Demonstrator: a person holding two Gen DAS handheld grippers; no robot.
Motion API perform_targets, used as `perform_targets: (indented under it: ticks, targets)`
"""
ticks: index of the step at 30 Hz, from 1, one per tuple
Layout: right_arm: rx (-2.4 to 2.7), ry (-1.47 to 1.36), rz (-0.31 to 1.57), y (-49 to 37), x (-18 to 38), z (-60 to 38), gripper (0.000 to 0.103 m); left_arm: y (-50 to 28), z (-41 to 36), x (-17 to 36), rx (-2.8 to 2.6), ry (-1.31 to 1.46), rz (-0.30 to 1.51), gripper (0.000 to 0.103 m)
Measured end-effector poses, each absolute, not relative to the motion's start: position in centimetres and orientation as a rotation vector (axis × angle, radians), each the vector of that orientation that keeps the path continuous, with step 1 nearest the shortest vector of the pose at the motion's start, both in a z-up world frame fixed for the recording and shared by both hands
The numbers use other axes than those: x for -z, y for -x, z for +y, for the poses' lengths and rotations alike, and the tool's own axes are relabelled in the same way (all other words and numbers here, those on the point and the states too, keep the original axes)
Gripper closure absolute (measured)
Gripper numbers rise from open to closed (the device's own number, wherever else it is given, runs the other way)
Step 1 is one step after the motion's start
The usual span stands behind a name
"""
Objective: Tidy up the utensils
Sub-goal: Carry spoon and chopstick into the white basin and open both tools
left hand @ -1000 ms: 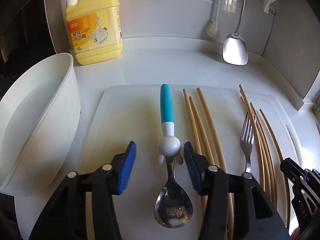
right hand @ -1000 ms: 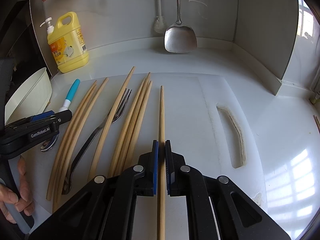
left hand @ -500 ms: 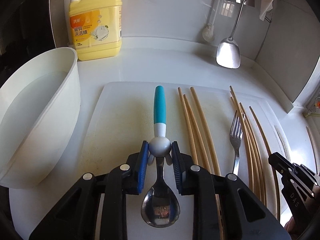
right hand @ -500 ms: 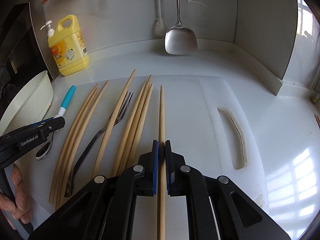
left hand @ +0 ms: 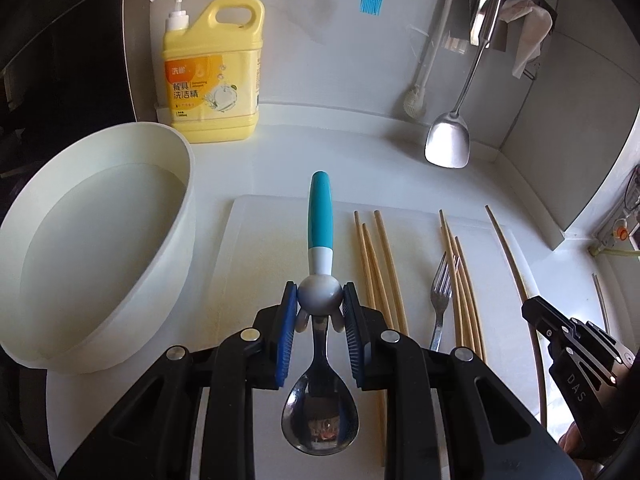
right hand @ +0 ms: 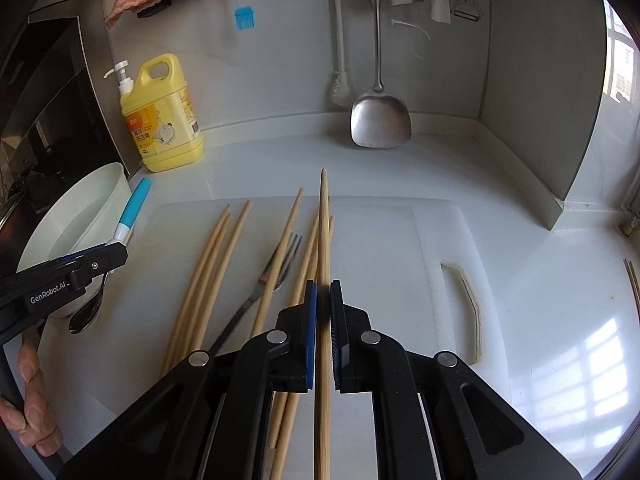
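My left gripper (left hand: 320, 304) is shut on the grey ball of a teal-handled spoon (left hand: 320, 220) and holds it above the white cutting board (left hand: 260, 248); its steel bowl (left hand: 320, 420) hangs between the fingers. My right gripper (right hand: 323, 296) is shut on one wooden chopstick (right hand: 324, 220), lifted over the board (right hand: 400, 248). Several more chopsticks (right hand: 208, 272) and a steel fork (right hand: 256, 304) lie on the board. The left gripper and spoon also show in the right wrist view (right hand: 80, 268).
A white basin with water (left hand: 96, 248) stands left of the board. A yellow detergent bottle (left hand: 212, 72) stands at the back wall. A steel spatula (left hand: 448, 144), a brush and a blue silicone brush (left hand: 370, 0) hang on the wall.
My left gripper closed on the spoon's ball and lifted it. My right gripper rose with its chopstick, now over the other chopsticks.
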State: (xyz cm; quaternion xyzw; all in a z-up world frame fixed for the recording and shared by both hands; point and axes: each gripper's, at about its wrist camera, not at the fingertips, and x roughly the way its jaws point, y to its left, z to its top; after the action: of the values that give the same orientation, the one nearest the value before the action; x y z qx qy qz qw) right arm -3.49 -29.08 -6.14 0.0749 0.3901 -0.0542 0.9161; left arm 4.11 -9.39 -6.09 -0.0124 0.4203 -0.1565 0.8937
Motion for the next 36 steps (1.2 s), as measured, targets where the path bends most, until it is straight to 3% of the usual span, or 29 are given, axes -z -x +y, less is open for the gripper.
perform_targets:
  ticks: [17,25,36]
  targets:
    - [-0.227,-0.088,0.743,-4.0,-0.5,-13.2,0.097,-6.2,5.8,-0.7,0.121,0.094,0.815,0.080]
    - [-0.274,-0.090,0.806,-10.4,1.0,-3.9,0.097,-11.7,13.8,1.3,0.117,0.084,0.870,0.080]
    - [-0.245,-0.155,0.984,-16.0,6.3,1.4,0.097,-16.9,16.1,6.2,0.183,0.069,0.995,0.080]
